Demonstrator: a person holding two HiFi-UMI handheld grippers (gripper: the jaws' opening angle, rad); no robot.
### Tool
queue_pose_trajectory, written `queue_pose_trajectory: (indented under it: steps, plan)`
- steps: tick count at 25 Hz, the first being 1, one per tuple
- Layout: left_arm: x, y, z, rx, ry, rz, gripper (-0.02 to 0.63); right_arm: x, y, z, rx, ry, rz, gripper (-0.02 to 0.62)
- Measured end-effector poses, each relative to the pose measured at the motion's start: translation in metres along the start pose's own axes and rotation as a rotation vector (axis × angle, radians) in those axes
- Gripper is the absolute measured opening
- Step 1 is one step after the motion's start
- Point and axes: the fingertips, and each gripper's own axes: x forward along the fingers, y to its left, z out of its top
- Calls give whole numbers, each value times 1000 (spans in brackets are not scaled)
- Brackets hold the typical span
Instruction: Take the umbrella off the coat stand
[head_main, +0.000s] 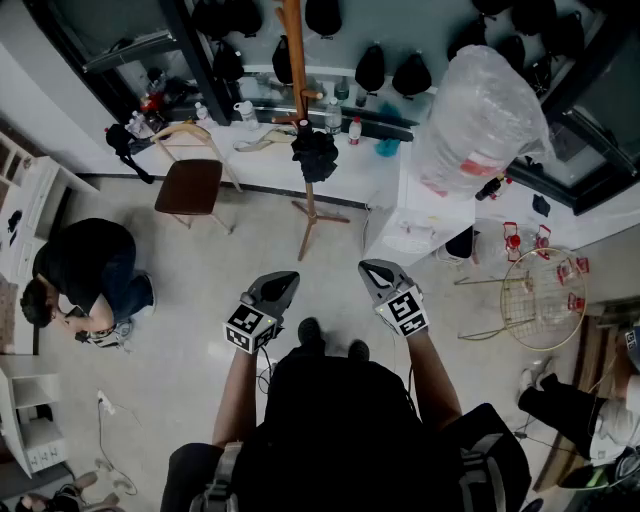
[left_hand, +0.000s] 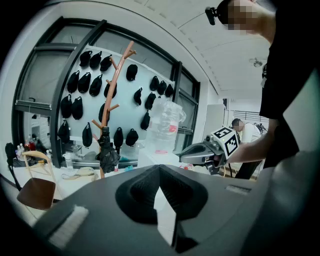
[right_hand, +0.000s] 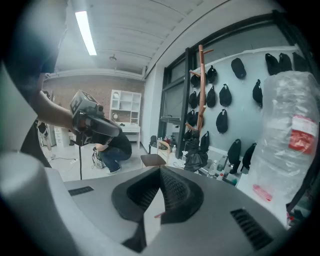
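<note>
A black folded umbrella (head_main: 316, 155) hangs on the wooden coat stand (head_main: 296, 60) by the far counter. It also shows as the umbrella (left_hand: 106, 152) on the stand (left_hand: 114, 85) in the left gripper view, and as the umbrella (right_hand: 194, 156) on the stand (right_hand: 201, 85) in the right gripper view. My left gripper (head_main: 283, 282) and right gripper (head_main: 372, 270) are held side by side in front of my body, well short of the stand. Both are shut and hold nothing, as the closed left jaws (left_hand: 159, 167) and right jaws (right_hand: 160, 170) show.
A wooden chair (head_main: 190, 185) stands left of the stand. A person (head_main: 85, 275) crouches on the floor at the left. A white counter (head_main: 400, 215) with a large clear plastic-wrapped bottle (head_main: 480, 115) is at the right, and a wire basket (head_main: 543, 297) beyond it. Black caps hang on the wall.
</note>
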Motion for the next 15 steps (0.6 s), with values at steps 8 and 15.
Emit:
queue_pose_trajectory:
  steps: [8, 15]
  plan:
    - [27, -73, 2, 55, 3, 12, 1, -72, -11, -40, 26, -16, -20, 2]
    - [33, -118, -10, 54, 2, 71, 2, -107, -6, -67, 45, -23, 9, 2]
